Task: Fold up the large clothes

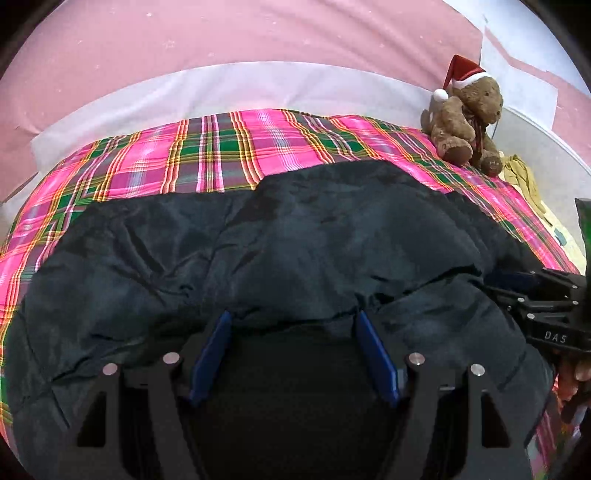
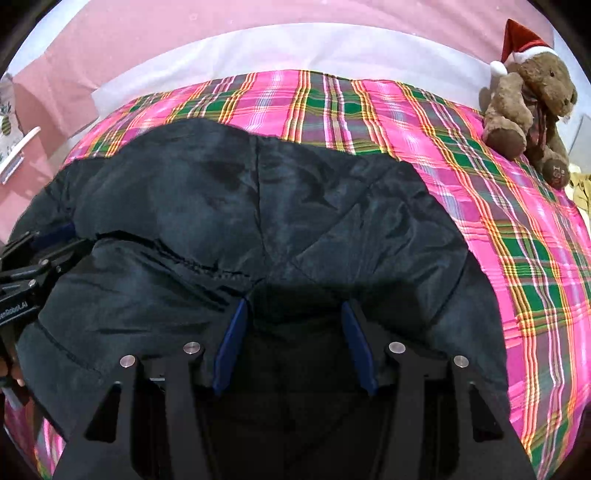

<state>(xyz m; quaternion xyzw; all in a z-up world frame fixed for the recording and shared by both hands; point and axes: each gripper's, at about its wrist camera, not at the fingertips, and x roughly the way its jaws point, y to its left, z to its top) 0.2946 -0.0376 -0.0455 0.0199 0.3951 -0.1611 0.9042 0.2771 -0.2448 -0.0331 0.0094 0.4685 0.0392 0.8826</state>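
Observation:
A big dark navy padded jacket (image 1: 295, 229) (image 2: 258, 192) lies spread over a pink and green plaid blanket (image 1: 221, 147) (image 2: 517, 240). Its near edge is lifted into a thick fold. My left gripper (image 1: 292, 317) has that fold packed between its blue pads, jaws wide around the padding. My right gripper (image 2: 293, 302) grips the same edge further right, with dark fabric filling its gap. Each gripper shows in the other's view: the right one (image 1: 546, 306) at the right edge, the left one (image 2: 29, 273) at the left edge.
A brown teddy bear (image 1: 469, 122) (image 2: 528, 107) in a red Santa hat sits on the blanket's far right corner. Yellow cloth (image 1: 521, 173) lies beside it. A white sheet (image 1: 258, 88) and a pink wall (image 1: 221, 33) close the far side.

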